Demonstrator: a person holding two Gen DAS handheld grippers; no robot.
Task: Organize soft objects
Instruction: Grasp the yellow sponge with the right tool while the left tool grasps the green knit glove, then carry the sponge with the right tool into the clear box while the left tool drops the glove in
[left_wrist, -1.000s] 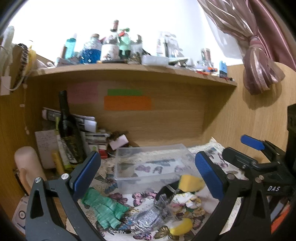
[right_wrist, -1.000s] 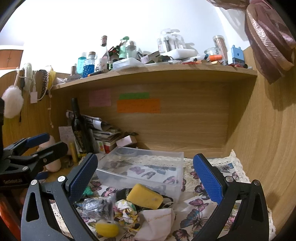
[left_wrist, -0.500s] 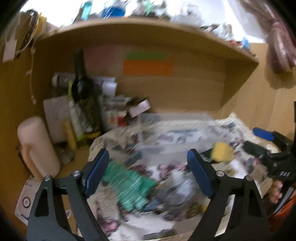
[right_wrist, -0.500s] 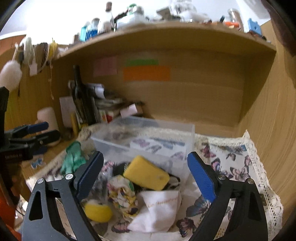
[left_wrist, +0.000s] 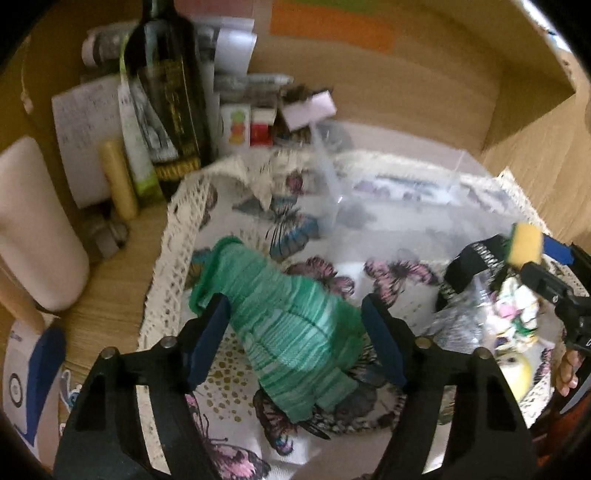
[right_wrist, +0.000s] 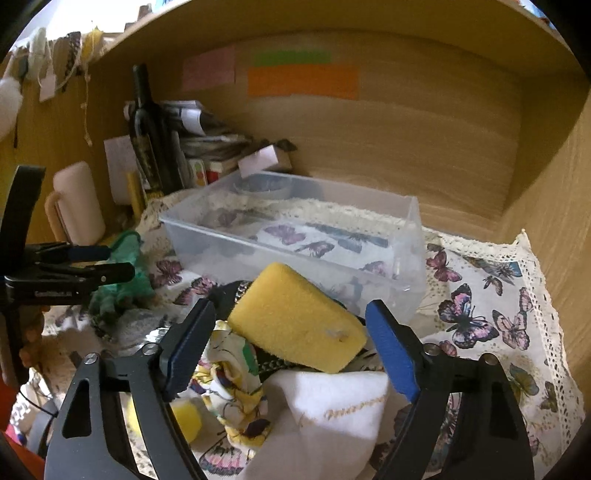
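A green striped cloth (left_wrist: 291, 332) lies on the butterfly tablecloth (left_wrist: 255, 214). My left gripper (left_wrist: 295, 332) is open with its pads on either side of the cloth. A yellow sponge (right_wrist: 295, 317) rests on a pile of soft things in front of a clear plastic box (right_wrist: 295, 236). My right gripper (right_wrist: 284, 332) is open with its pads on either side of the sponge. Under the sponge lie a white cloth (right_wrist: 332, 417), a floral cloth (right_wrist: 236, 391) and a black strap. The left gripper also shows in the right wrist view (right_wrist: 107, 262) over the green cloth (right_wrist: 125, 280).
A dark bottle (left_wrist: 170, 85), papers and small boxes stand against the back left wall. A pink mug (right_wrist: 77, 206) stands at the left. A small yellow ball (right_wrist: 184, 417) lies low in the pile. Wooden walls close the back and right.
Both grippers have dropped down and forward. The left now straddles the green cloth and the right straddles the yellow sponge. Both stay open.
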